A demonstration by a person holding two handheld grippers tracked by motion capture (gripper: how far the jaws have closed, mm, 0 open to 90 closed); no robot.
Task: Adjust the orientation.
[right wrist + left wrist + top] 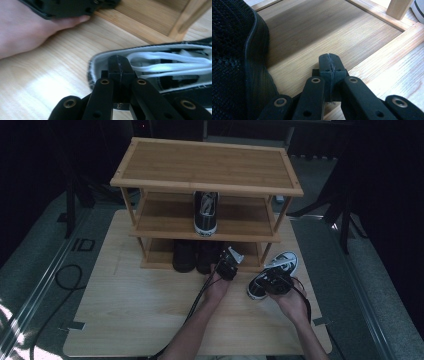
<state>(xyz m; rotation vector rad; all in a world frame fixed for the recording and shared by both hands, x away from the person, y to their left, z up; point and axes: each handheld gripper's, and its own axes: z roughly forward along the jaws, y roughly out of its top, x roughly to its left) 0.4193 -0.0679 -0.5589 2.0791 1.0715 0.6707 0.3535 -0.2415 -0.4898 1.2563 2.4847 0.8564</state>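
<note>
A black-and-white sneaker [281, 266] lies on the table by the rack's front right leg; in the right gripper view its white laces [175, 65] and pale heel lining show. My right gripper [274, 284] [119, 65] hovers over its heel end, jaws shut with nothing visible between them. My left gripper [227, 265] [330, 63] is shut and empty, its tips over the bare wood of the rack's bottom shelf [317, 32], just right of a black mesh shoe [232, 62]. Two black shoes [192, 256] stand on that shelf.
The three-tier bamboo shoe rack [205, 165] stands at the back of the wooden table [135, 305]. A second black-and-white sneaker [206, 212] rests on its middle shelf. The left hand [25, 30] lies close beside the right gripper. Cables run across the floor at the left.
</note>
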